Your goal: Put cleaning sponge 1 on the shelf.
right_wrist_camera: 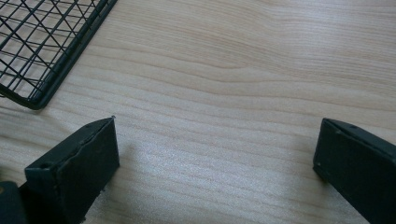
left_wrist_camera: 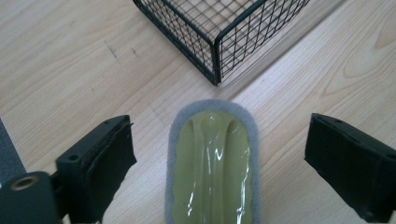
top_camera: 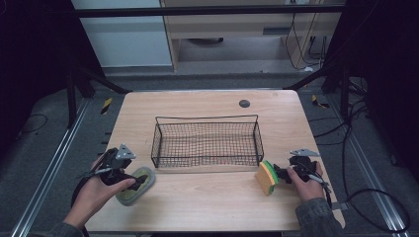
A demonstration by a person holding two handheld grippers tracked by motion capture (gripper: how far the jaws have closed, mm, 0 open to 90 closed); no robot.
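Observation:
An oval sponge, grey foam with a glossy yellow-green top, lies flat on the wooden table near the front left. My left gripper is open over it, one jaw on each side, and neither pad touches it. In the high view the left gripper sits above that oval sponge. A yellow and green sponge stands on edge at the front right, just left of my right gripper. The right gripper is open, with bare wood between its jaws.
A black wire basket stands mid-table; its corner shows close ahead of the left gripper and at the upper left of the right gripper view. A dark round spot marks the far side. Cables lie on the floor at right.

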